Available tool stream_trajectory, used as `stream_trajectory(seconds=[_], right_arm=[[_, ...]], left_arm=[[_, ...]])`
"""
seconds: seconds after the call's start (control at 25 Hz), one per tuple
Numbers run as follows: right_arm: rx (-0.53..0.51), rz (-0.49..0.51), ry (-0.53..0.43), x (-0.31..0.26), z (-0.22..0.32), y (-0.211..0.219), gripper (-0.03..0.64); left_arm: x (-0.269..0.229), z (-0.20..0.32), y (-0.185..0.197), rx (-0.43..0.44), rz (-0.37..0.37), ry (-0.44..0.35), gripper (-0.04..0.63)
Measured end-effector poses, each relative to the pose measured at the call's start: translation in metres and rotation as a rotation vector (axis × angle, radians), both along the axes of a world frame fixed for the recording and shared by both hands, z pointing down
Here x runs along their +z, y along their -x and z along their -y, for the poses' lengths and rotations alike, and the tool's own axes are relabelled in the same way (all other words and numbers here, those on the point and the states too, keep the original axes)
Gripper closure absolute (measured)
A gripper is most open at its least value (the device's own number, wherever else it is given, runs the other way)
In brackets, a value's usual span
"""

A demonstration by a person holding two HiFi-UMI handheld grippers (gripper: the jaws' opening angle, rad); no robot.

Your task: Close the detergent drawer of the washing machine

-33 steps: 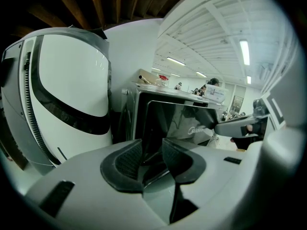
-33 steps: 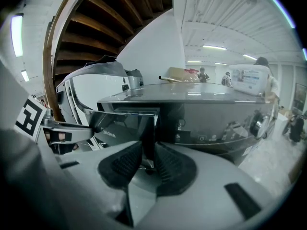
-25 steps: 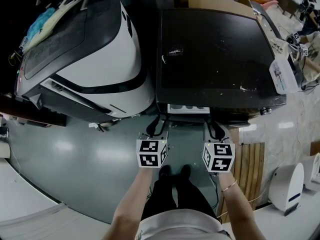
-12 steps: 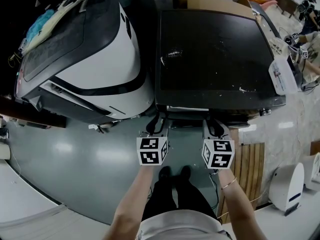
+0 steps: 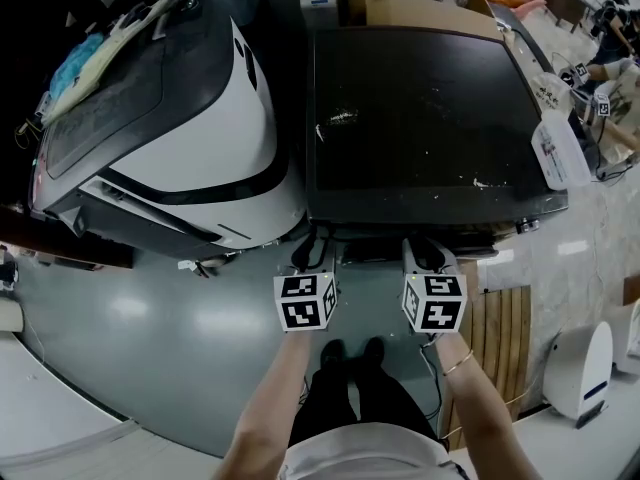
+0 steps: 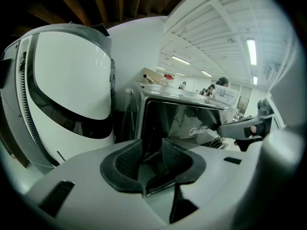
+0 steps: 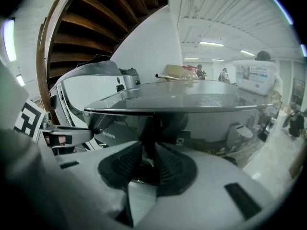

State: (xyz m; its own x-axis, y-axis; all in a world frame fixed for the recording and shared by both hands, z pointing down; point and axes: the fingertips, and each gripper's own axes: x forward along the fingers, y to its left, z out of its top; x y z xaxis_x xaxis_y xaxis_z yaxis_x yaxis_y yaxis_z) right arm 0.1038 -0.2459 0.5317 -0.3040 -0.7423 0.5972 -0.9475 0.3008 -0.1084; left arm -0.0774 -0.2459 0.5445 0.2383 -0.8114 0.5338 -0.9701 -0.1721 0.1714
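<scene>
Left gripper [image 6: 152,147]: jaws apart, pads bare, nothing between them. Tips sit right at the front of the dark washing machine [image 5: 420,118], near its left corner.

Right gripper [image 7: 148,153]: jaws parted by a narrow gap, and I see nothing pinched. Its tips are also at the machine's front, under the edge of the top.

Detergent drawer [image 6: 187,121]: dark branded panel at the top of the front, between the two grippers. I read it as pushed in; from the head view nothing juts past the top's edge.

White rounded machine [image 5: 200,118] stands just beside it on the left. Grey floor [image 5: 150,318] below.
</scene>
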Motion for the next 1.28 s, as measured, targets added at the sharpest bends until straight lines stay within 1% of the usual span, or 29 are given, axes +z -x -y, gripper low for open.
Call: stream_trajectory(seconds=[0.24, 0.36, 0.56, 0.72, 0.92, 1.04, 1.08, 1.28], right_arm=[[-0.006, -0.009, 0.008, 0.000, 0.002, 0.000, 0.528], [-0.017, -0.029, 0.007, 0.000, 0.003, 0.001, 0.528], [-0.035, -0.063, -0.010, -0.002, 0.000, 0.000, 0.528], [-0.038, -0.059, -0.040, -0.014, -0.004, -0.003, 0.528], [-0.019, -0.031, -0.069, -0.030, -0.014, -0.008, 0.528], [-0.021, -0.014, -0.093, -0.040, -0.022, -0.008, 0.533], [-0.020, -0.009, -0.101, -0.043, -0.025, -0.008, 0.546], [-0.029, 0.021, -0.136, -0.061, -0.040, -0.006, 0.554]], left_arm=[[-0.001, 0.003, 0.000, 0.008, 0.007, 0.001, 0.474], [0.000, 0.003, 0.000, 0.021, 0.006, 0.004, 0.474], [0.000, 0.002, 0.000, 0.035, 0.002, 0.020, 0.474], [-0.005, -0.003, 0.001, 0.030, 0.003, 0.016, 0.469], [-0.021, -0.011, 0.003, 0.027, -0.008, -0.020, 0.474], [-0.033, -0.017, 0.004, 0.024, -0.007, -0.051, 0.489], [-0.036, -0.019, 0.005, 0.023, -0.005, -0.060, 0.497], [-0.052, -0.034, 0.003, 0.022, -0.005, -0.097, 0.528]])
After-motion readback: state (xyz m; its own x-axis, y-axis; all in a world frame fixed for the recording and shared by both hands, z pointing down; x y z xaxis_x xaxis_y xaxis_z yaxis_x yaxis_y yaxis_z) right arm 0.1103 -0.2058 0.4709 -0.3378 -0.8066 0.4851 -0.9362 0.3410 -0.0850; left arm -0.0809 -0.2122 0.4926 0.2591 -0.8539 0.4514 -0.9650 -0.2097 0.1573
